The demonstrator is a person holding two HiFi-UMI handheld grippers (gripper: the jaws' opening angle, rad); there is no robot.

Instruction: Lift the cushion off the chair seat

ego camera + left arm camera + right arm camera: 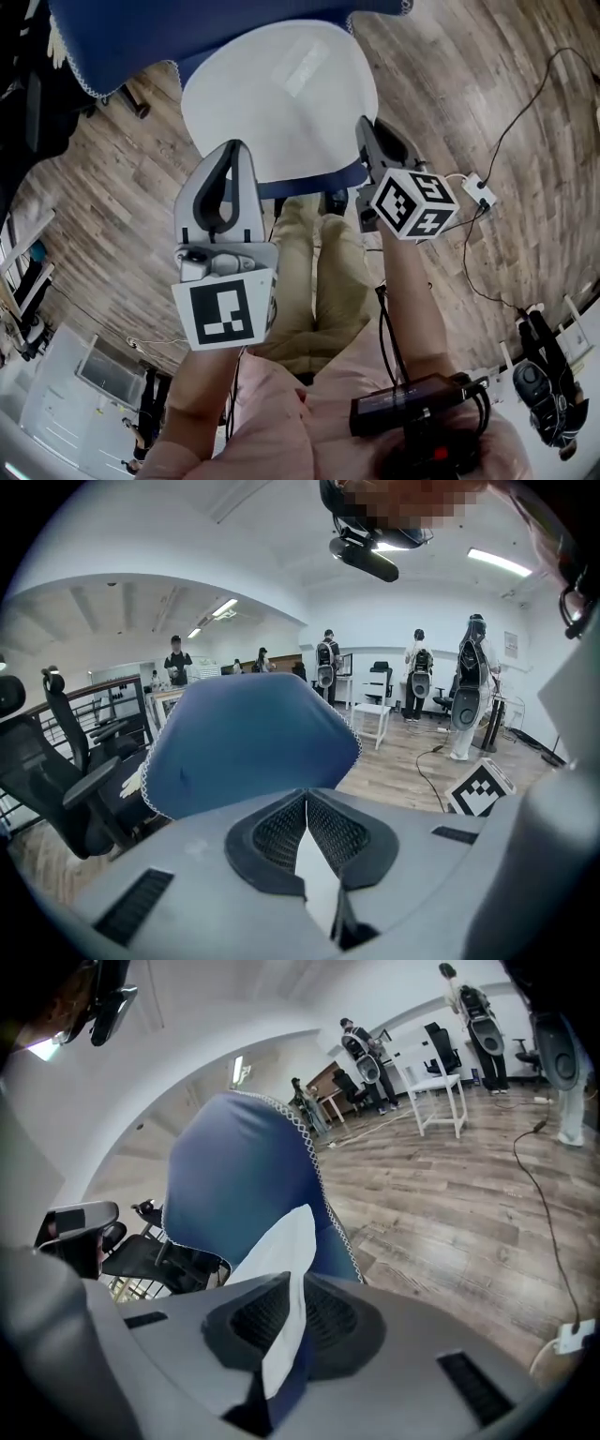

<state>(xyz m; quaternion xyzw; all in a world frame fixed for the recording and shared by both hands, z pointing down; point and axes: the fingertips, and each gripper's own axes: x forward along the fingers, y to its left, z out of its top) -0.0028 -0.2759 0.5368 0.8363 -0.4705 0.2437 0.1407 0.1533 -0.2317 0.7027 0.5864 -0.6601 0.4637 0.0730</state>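
Observation:
The cushion (281, 94) is white on top with a blue underside and lies over the chair seat, in front of the blue chair back (187, 28) with its white trim. My left gripper (230, 150) is shut on the cushion's front left edge. My right gripper (370, 131) is shut on its right edge. In the left gripper view a white sliver of cushion (314, 874) shows between the closed jaws of the left gripper (305, 803). In the right gripper view the white-and-blue cushion edge (286, 1260) is pinched in the right gripper (295, 1288). The seat itself is hidden beneath.
The person's khaki-trousered legs (314, 272) stand just before the chair. A cable and a white power block (478, 192) lie on the wooden floor at right. A black office chair (56, 780) stands at left. People (328, 663) and a white table (380, 719) are far back.

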